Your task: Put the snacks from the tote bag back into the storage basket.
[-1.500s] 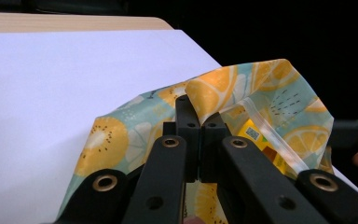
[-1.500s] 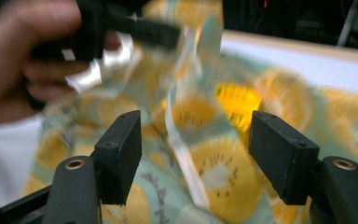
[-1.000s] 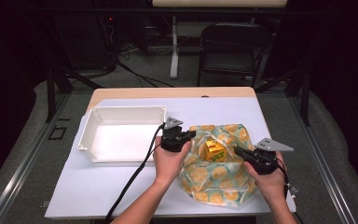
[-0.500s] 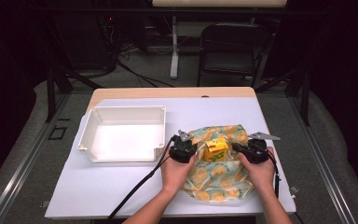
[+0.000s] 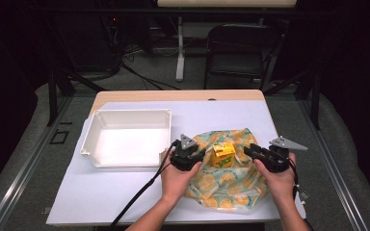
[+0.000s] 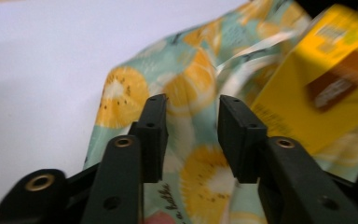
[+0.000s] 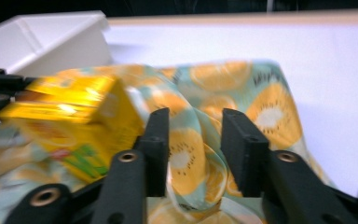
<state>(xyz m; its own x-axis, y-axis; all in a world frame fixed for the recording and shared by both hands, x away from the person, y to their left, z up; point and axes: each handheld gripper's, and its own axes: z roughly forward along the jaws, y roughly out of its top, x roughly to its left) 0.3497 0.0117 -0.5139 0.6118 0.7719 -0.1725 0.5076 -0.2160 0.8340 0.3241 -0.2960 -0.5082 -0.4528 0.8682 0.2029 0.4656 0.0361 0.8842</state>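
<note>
both hand-held grippers (image 5: 203, 155) (image 5: 248, 150) just opened, gripping nothing; blurred yellow carton (image 5: 224, 154) on printed bag (image 5: 231, 185), label seemingly unreadable.

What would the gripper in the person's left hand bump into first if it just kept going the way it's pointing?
Probably the fruit-print bag: the left gripper has just been opening its jaws, and the fabric lies right ahead between them, seemingly unpinched. The yellow carton sits just beyond, off to one side; blur leaves depth uncertain.
</note>
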